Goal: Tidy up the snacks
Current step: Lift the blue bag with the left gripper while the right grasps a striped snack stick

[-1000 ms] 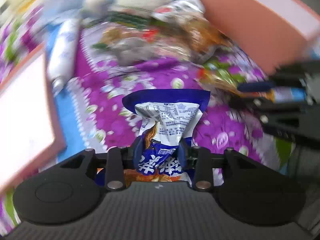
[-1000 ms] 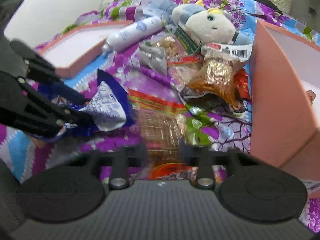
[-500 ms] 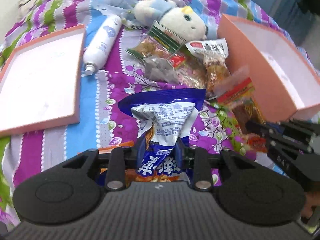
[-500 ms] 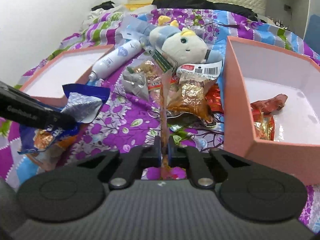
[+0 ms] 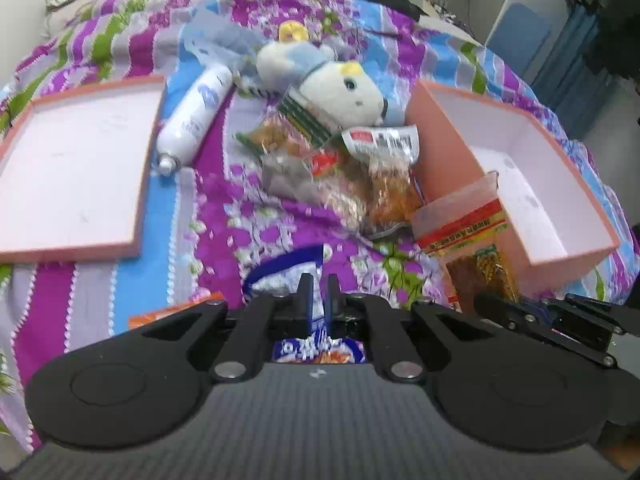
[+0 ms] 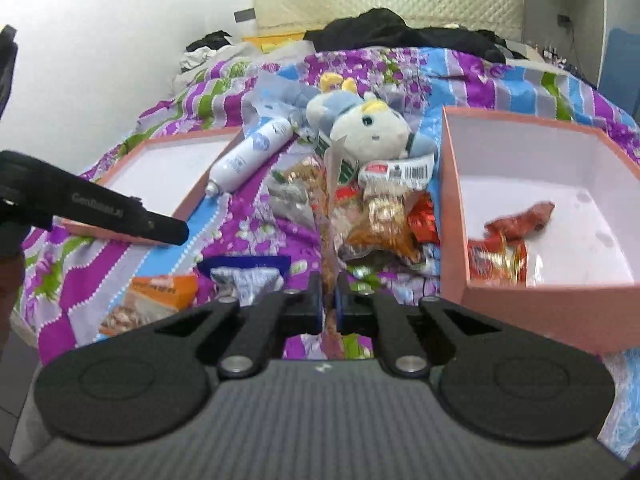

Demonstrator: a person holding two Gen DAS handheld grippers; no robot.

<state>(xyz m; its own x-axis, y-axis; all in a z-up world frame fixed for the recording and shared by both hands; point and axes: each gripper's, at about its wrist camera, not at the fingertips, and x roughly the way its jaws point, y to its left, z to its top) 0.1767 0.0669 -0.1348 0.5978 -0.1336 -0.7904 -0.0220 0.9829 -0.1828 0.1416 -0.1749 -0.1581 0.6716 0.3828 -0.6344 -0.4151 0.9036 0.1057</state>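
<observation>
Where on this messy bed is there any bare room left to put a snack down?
The shallow pink lid is bare, and the deep pink box holds snacks only at its near end. Between them, around the plush toy, packets are heaped.

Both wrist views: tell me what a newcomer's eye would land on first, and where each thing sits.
The white and blue plush toy stands out first, lying mid-bed on the purple floral bedspread above a heap of snack packets. To the right stands a deep pink box already holding red packets, to the left a shallow pink lid beside a white bottle. Up close, each gripper's jaws pinch a packet: the left a blue one, the right a clear orange one.
</observation>
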